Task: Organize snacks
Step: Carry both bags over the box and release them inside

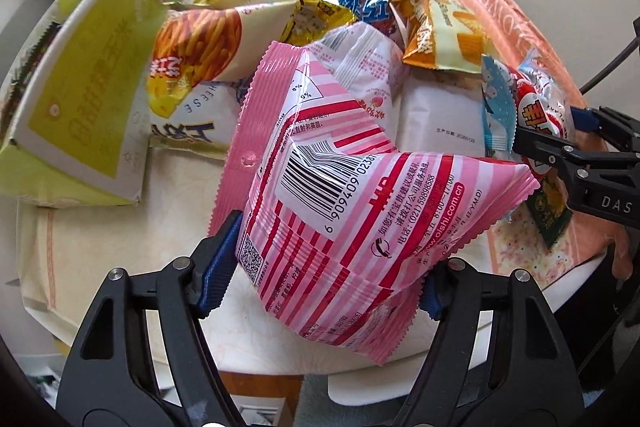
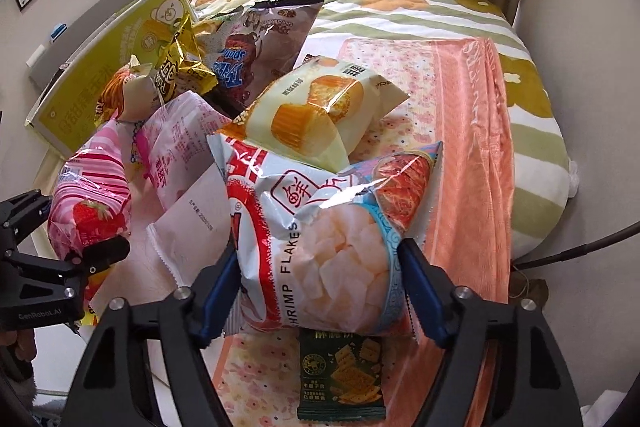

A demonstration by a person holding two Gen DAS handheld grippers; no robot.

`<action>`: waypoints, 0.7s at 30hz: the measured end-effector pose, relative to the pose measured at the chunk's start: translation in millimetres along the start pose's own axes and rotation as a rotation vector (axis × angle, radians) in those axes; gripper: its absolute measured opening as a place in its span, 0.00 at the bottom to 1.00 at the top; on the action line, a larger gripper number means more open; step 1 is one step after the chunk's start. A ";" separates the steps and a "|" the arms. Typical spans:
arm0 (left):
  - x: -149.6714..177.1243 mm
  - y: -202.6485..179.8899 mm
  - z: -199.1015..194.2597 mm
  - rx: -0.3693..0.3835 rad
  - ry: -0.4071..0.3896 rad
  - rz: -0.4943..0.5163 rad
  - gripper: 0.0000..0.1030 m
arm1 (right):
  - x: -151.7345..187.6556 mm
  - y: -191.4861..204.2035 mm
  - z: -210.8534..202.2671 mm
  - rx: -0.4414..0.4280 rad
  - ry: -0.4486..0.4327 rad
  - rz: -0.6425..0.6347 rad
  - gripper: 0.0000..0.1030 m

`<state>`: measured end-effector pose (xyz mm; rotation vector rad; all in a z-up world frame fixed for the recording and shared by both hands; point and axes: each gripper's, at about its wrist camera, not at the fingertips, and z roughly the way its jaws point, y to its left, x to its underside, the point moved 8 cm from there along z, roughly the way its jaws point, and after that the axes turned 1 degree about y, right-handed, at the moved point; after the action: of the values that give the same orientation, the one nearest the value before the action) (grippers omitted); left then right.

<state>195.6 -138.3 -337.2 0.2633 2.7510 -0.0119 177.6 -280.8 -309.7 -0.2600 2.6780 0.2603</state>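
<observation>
Both picks look made, so sorting is underway. The pink striped bag sits pinched in the left hand-held gripper, at the near edge of the snack pile on the table. The right hand-held gripper clamps the shrimp flakes bag, half closed. Next, each bag needs a place; no container shows except a yellow box, contents hidden.

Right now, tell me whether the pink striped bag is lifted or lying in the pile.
Lifted: the pink striped bag hangs clamped in the left gripper, above the table.
</observation>
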 end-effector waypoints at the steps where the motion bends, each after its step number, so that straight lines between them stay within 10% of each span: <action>1: 0.3 -0.4 -3.8 0.001 -0.007 -0.001 0.69 | 0.2 -1.1 -2.0 -0.004 -0.004 0.010 0.67; 21: -35.4 36.6 -151.4 -0.025 -0.283 -0.082 0.69 | -56.2 43.7 -121.8 -0.050 -0.190 -0.047 0.67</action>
<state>179.1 -102.2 -182.5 0.1297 2.4769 -0.0336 168.7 -257.9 -170.8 -0.2976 2.4772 0.3210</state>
